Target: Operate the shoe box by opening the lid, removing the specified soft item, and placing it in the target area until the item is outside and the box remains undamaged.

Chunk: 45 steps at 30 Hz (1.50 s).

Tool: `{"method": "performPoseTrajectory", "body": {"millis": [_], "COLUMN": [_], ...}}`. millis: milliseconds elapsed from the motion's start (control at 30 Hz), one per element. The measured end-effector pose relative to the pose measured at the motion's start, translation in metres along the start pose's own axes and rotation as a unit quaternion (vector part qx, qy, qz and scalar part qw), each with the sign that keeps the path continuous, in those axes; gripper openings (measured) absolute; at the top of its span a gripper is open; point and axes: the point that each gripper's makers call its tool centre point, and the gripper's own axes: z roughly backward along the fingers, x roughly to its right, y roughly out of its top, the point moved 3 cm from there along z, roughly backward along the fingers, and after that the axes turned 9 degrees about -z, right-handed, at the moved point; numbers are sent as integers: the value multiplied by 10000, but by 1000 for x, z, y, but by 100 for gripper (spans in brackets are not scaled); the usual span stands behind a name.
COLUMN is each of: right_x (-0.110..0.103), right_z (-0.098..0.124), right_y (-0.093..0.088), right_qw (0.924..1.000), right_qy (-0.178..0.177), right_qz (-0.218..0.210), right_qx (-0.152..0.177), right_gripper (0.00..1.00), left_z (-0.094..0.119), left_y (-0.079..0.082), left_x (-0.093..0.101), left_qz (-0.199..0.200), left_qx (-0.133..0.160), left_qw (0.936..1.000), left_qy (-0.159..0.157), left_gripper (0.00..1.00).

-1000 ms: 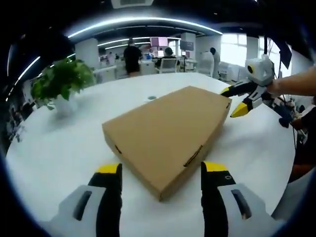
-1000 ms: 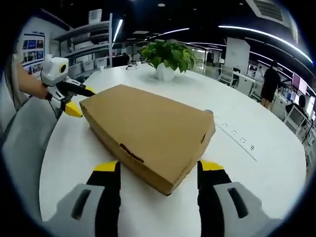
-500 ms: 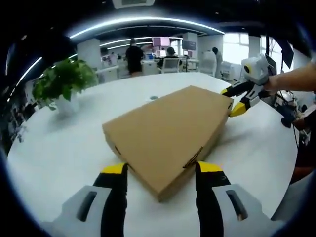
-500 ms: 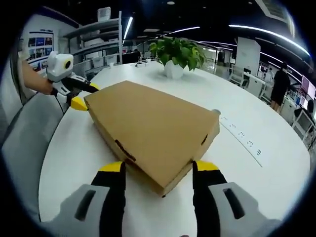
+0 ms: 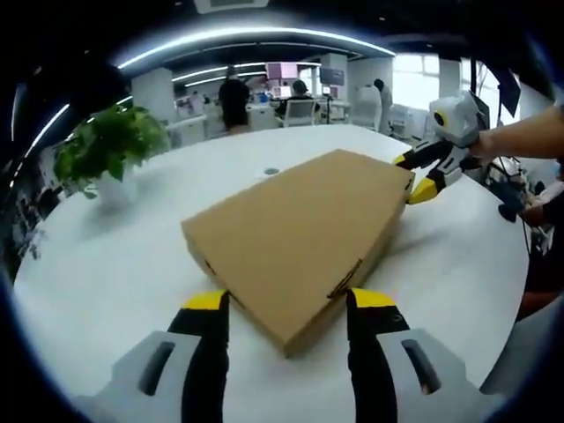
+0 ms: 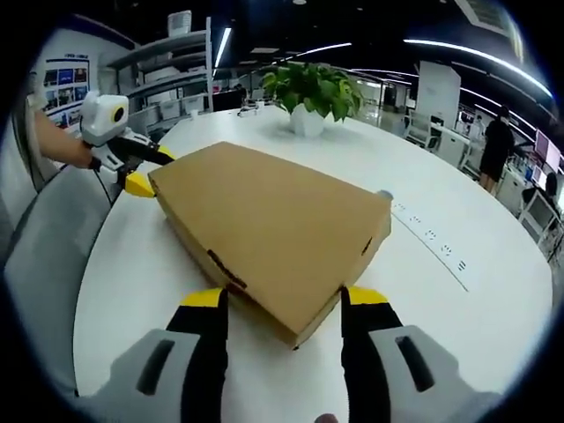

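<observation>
A closed brown cardboard shoe box lies flat on the round white table. My left gripper is open, its yellow-tipped jaws straddling the box's near corner, close to both side walls. At the far corner my right gripper is held by a person's hand. In the right gripper view the same box has its near corner between the open jaws of my right gripper. My left gripper sits at the opposite corner there, jaws apart around it. The lid is down and the contents are hidden.
A potted green plant stands on the table beyond the box. A row of flush sockets runs along the table to the box's right. A grey chair sits by the edge. People stand far back in the office.
Both grippers have come forward so the box corners now lie between their jaws, and each pair of jaws has narrowed a little. The box has stayed where it was.
</observation>
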Motion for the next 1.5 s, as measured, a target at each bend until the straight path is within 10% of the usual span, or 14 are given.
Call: {"method": "performPoseTrajectory", "body": {"millis": [1500], "right_x": [-105], "right_z": [0], "right_y": [-15], "right_qw": [9966], "right_qy": [-515], "right_qz": [-640], "right_qx": [-78], "right_gripper": [42], "left_z": [47], "left_y": [-40], "left_x": [-43], "left_qz": [-705], "left_qx": [-210], "left_qw": [9918], "left_qy": [-1045], "left_gripper": [51]}}
